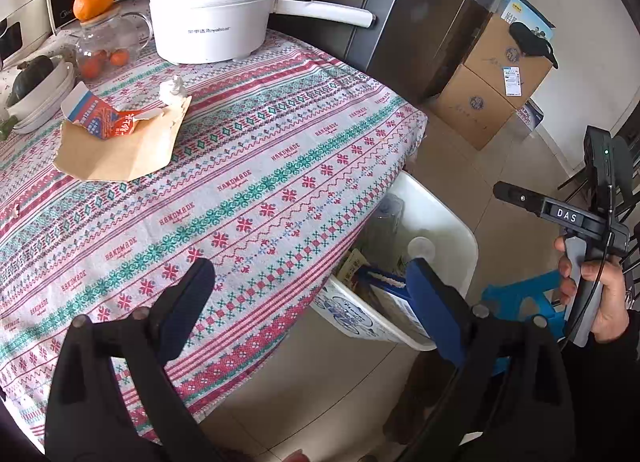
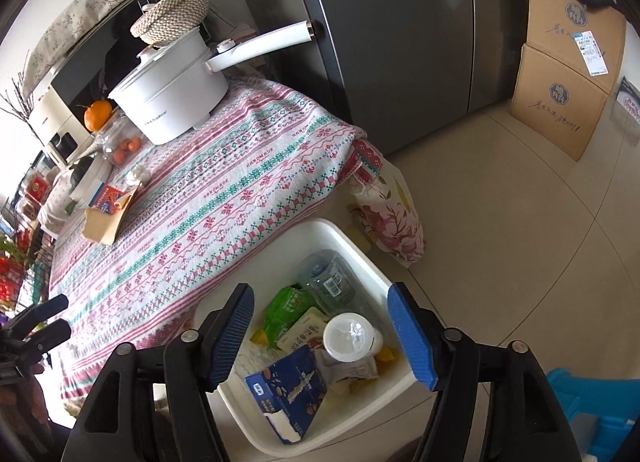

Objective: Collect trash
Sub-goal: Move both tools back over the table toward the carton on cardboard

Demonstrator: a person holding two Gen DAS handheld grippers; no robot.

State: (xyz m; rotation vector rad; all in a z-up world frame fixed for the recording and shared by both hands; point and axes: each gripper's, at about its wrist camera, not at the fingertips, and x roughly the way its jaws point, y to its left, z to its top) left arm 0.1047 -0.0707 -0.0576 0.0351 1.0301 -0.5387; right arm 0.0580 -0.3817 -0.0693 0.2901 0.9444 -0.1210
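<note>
**Bin partly filled, 3 scraps left on the table**

The right gripper (image 2: 320,336) is held over the white bin (image 2: 320,228) with its jaws spread wide and nothing between them. In the bin a blue carton (image 2: 288,394), a clear bottle (image 2: 330,280), a green pouch (image 2: 286,302) and a lidded cup (image 2: 348,336) are seen lying loose. The left gripper (image 1: 310,284) is also held wide open and empty, above the near edge of the table (image 1: 280,190).

The remaining trash is found at the far left of the table: a torn brown paper bag (image 1: 120,152), a flattened red and blue carton (image 1: 102,118) lying on it, and a crumpled white tissue (image 1: 173,90) touching the bag's far corner. All 3 are judged light and soft. The bag is flat and thin, so a raised torn edge or a fold would be best pinched; the carton is stiffer and could be taken across its open end; the tissue would crush easily and could be gripped anywhere.

Stacked bowls (image 1: 44,102) and a glass teapot (image 1: 108,46) with an orange (image 1: 94,0) on its lid are set just beside the trash, and the glass is judged fragile. A white electric pot (image 1: 212,18) stands further back, well clear. The patterned cloth could be snagged by a low pinch.
</note>
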